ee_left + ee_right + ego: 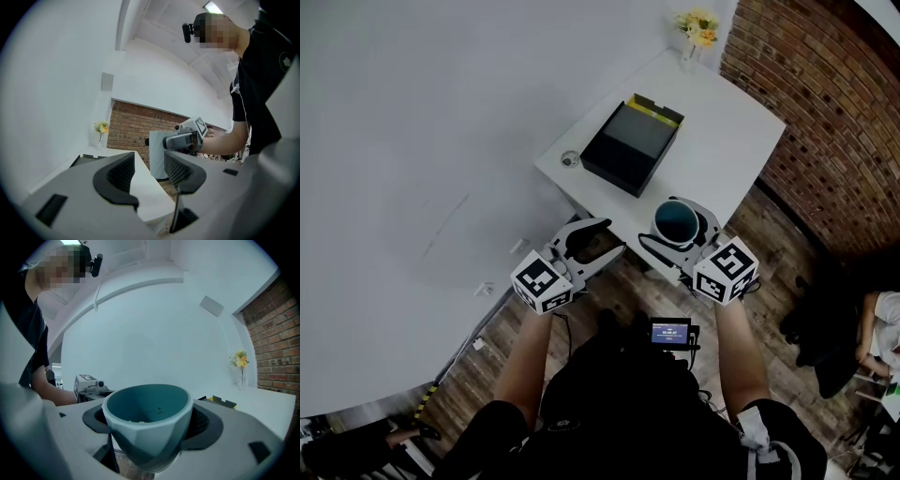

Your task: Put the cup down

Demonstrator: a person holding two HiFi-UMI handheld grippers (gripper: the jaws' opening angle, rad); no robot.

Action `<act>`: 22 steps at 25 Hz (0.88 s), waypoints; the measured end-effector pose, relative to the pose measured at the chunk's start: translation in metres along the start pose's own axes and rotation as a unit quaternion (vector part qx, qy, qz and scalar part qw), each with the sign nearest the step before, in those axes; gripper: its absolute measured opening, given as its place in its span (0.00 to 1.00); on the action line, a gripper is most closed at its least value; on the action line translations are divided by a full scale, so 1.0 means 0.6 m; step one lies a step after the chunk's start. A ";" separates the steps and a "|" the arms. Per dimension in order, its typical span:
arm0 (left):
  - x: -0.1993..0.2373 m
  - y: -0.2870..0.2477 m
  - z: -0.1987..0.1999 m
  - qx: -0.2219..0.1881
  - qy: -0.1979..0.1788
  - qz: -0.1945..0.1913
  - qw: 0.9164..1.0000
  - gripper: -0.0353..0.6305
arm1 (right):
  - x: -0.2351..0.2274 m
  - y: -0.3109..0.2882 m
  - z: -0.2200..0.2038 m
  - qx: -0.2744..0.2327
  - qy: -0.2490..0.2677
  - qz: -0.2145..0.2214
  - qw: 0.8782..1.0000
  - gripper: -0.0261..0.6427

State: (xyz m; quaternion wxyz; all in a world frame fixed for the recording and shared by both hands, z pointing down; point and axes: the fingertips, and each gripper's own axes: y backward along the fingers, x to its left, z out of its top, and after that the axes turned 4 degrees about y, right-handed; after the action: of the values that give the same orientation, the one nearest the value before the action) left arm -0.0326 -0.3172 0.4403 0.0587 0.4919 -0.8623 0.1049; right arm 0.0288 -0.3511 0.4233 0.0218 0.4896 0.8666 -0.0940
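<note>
Head view, white table (733,120), brick wall (830,117), right tool (684,232) holding cup (676,219)

Looks to me like an office or studio room, plain white wall (422,141), bare brick wall (825,112), wood floor (609,291) under me, white table (741,141) with black box (633,145) and vase of flowers (696,37), another person (877,328) seated to my right.

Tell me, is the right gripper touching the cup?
Touching. The right gripper view shows the right gripper with jaws pressing the cup on both sides.
</note>
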 end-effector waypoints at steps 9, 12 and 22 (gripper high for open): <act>0.028 0.005 0.002 -0.002 0.003 0.020 1.000 0.32 | -0.049 -0.057 0.014 -0.003 0.013 0.008 1.000 0.65; 0.038 0.006 0.000 -0.004 0.007 0.022 1.000 0.30 | -0.071 -0.078 0.015 -0.009 0.011 0.003 1.000 0.65; 0.066 -0.004 -0.008 -0.019 0.022 0.012 1.000 0.17 | -0.154 -0.145 0.001 -0.028 0.005 -0.014 1.000 0.65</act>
State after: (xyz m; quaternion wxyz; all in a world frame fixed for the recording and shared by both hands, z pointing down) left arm -0.0507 -0.3505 0.4534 0.0856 0.4777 -0.8687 0.0996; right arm 0.0025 -0.4729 0.4471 0.0303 0.4774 0.8756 -0.0677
